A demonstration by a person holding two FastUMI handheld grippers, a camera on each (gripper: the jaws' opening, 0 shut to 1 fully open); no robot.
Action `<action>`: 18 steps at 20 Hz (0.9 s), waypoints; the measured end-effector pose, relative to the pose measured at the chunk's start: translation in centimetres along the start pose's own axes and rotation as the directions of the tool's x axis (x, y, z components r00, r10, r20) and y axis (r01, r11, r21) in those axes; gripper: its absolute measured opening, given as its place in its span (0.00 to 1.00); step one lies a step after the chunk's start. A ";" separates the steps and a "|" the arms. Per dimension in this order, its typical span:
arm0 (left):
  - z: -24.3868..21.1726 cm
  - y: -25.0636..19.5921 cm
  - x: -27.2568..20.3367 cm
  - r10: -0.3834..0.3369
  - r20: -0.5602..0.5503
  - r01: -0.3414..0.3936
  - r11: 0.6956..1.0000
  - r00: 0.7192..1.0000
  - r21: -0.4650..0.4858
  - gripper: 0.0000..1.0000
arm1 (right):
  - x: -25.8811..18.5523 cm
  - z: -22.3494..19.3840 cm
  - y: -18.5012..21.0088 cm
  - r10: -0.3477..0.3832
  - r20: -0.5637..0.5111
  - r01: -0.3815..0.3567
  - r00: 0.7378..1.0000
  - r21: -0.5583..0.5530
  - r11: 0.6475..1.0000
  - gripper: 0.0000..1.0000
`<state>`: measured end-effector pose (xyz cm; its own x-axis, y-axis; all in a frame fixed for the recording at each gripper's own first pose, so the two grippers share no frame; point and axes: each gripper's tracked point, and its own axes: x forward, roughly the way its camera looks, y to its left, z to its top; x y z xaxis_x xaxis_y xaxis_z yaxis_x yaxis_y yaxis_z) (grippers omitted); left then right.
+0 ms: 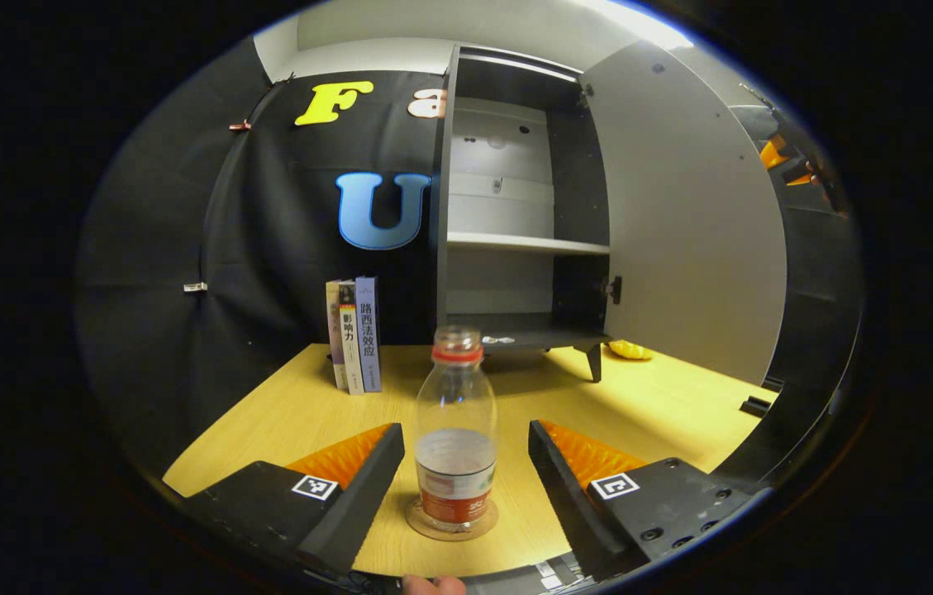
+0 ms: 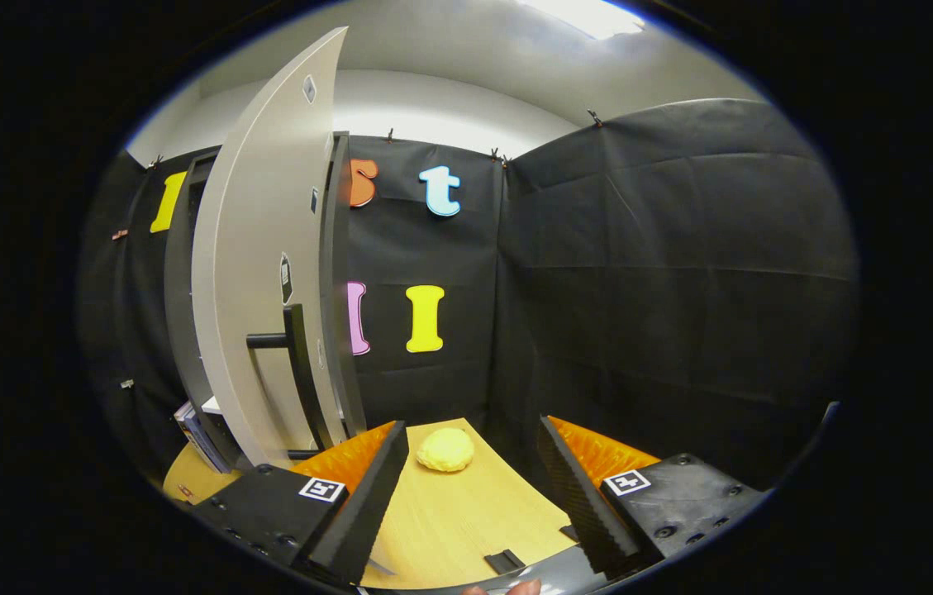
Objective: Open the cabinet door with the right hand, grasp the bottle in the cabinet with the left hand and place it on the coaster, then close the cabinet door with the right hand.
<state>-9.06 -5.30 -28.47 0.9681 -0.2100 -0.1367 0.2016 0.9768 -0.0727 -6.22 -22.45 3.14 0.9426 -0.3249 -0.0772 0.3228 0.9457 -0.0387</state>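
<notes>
At the bottom of the left gripper view the left tool stands wide, its two fingers spread to either side of the bottle with a clear gap on each side, so neither finger presses on it. The bottle is upright in the lower middle of the frame, clear plastic with a red ring at its neck, no cap visible, a band label low on its body. It stands on the round coaster, which lies flat on the pale wooden counter. A fingertip of the person shows at the very bottom edge.

Behind the bottle, in the middle of the frame, the cabinet stands open, with a shelf across its inside. Its door is swung out to the right of the frame. Left of the cabinet, three books stand upright on the counter against the black cloth wall. A yellow object lies on the counter low beside the cabinet's foot.

In the right gripper view the right tool is also wide and holds nothing. The door rises at the left of that frame, with its dark bar handle facing the camera, apart from the fingers. The yellow object lies on the counter between and beyond the fingers.
</notes>
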 end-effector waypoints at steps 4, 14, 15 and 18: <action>6.5 -1.7 -0.9 0.005 0.019 -0.005 1.000 1.000 -0.025 0.95 | 1.1 0.2 1.3 0.058 0.014 -0.058 0.998 -0.012 0.998 0.98; 22.6 -1.8 0.9 0.159 0.083 -0.155 0.987 0.984 -0.045 0.95 | 4.1 0.5 1.1 0.165 0.029 -0.167 0.986 0.085 0.982 0.99; 23.5 -1.7 1.2 0.169 0.080 -0.167 0.986 0.982 -0.020 0.92 | 4.3 0.8 1.5 0.180 0.034 -0.182 0.983 0.100 0.978 0.97; 25.7 -2.1 1.3 0.173 0.103 -0.174 0.985 0.980 0.000 0.95 | 4.3 1.3 3.3 0.235 0.034 -0.237 0.972 0.132 0.962 0.97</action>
<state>-4.35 -6.50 -3.12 0.9985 -0.0322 -0.0450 0.0300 0.9984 -0.0480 -0.97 -20.75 3.94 0.9944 -0.0935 -0.0503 0.0986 0.9887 0.1128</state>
